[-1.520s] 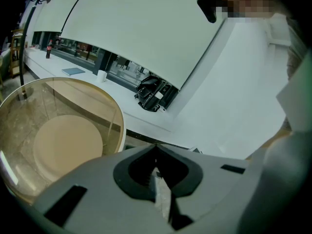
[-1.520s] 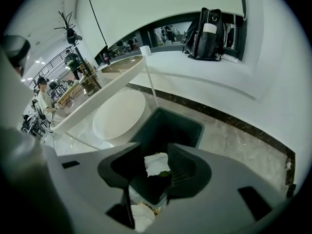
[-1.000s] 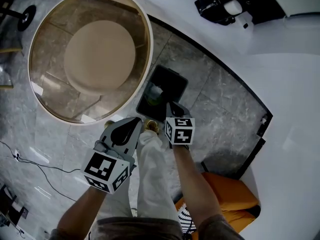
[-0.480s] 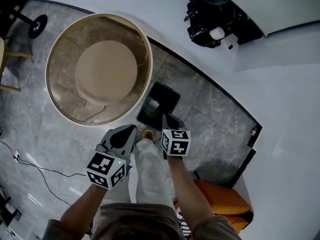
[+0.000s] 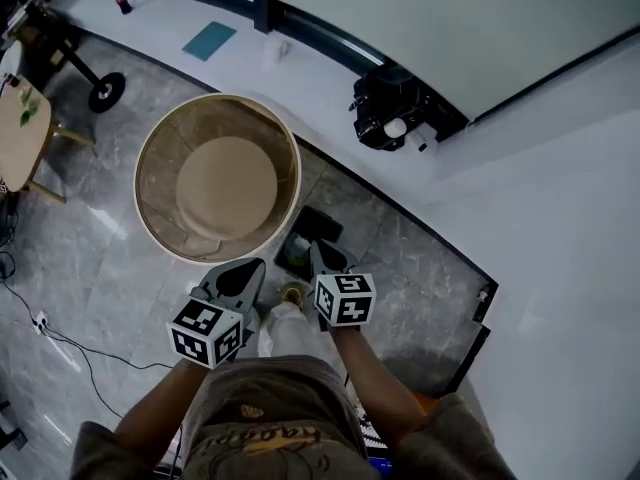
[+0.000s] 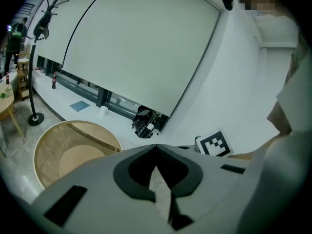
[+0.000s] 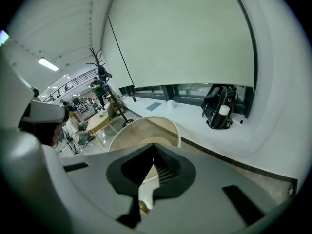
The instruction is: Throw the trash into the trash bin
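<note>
both left gripper (image 5: 257,265) and right gripper (image 5: 316,251) closed, empty; trash (image 5: 297,251) in trash bin (image 5: 326,223) looks light, crushable: pinch an edge.

Office lounge: grey marble floor (image 5: 100,268), curved white window bench (image 5: 310,93), coat stand (image 6: 29,82), distant seated people (image 7: 76,126).

The right gripper (image 7: 155,149) has its fingers (image 7: 168,169) pressed together tip to tip, with nothing gripped between them. Just beyond the tips stands a round table (image 7: 146,126) with a tan rim. Right of the table, a black bag (image 7: 218,106) sits on a white ledge (image 7: 192,117). Left of the table rises a coat stand (image 7: 100,74). Grey stone floor (image 7: 263,177) shows at the table's lower right.
</note>
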`<state>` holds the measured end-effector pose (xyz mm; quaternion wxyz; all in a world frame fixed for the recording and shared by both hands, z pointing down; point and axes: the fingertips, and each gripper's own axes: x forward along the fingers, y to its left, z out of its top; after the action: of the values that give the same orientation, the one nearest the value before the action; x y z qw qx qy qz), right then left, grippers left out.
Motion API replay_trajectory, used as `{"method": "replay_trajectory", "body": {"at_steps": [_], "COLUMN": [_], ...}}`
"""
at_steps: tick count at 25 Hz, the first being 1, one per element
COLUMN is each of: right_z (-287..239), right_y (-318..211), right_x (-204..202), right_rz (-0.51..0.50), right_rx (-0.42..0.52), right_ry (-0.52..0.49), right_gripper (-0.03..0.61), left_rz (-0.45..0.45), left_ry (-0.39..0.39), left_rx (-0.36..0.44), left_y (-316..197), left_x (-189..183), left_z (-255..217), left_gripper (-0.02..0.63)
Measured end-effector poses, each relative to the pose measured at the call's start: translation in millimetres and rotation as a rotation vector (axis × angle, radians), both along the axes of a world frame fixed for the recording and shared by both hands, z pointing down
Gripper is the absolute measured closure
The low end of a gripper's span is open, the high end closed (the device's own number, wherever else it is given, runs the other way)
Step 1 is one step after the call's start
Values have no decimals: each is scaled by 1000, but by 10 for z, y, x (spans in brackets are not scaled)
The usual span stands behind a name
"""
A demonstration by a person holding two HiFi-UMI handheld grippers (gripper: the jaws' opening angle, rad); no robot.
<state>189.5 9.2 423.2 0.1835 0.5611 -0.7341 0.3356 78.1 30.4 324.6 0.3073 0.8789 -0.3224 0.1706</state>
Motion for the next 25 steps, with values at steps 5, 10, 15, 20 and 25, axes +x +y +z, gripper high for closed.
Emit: {"method": "replay_trajectory", "body": {"at_steps": [5, 10, 15, 20, 25], "right_z": [-550, -1236, -2076, -2645, -2771], "right_y": [41, 31, 203, 404, 502], "right_x": [-241, -578, -1005, -1301, -1425], "right_rz": [-112, -251, -427, -501, -464], "right_rx": [62, 215, 418, 550, 559], "right_ry": [4, -51, -135, -157, -210], "right_gripper": [558, 558, 558, 558, 558], "left_rz": [-15, -24, -37, -90, -158], "left_ry": [12, 19, 9, -2, 32], "left_rx": [59, 167, 279, 378, 423], "left_y": [75, 43, 67, 159, 196], "left_x": [-111, -299, -597, -914, -1121], "left_z": [-459, -864, -1284, -1634, -1797], "left_gripper": [595, 595, 595, 595, 595]}}
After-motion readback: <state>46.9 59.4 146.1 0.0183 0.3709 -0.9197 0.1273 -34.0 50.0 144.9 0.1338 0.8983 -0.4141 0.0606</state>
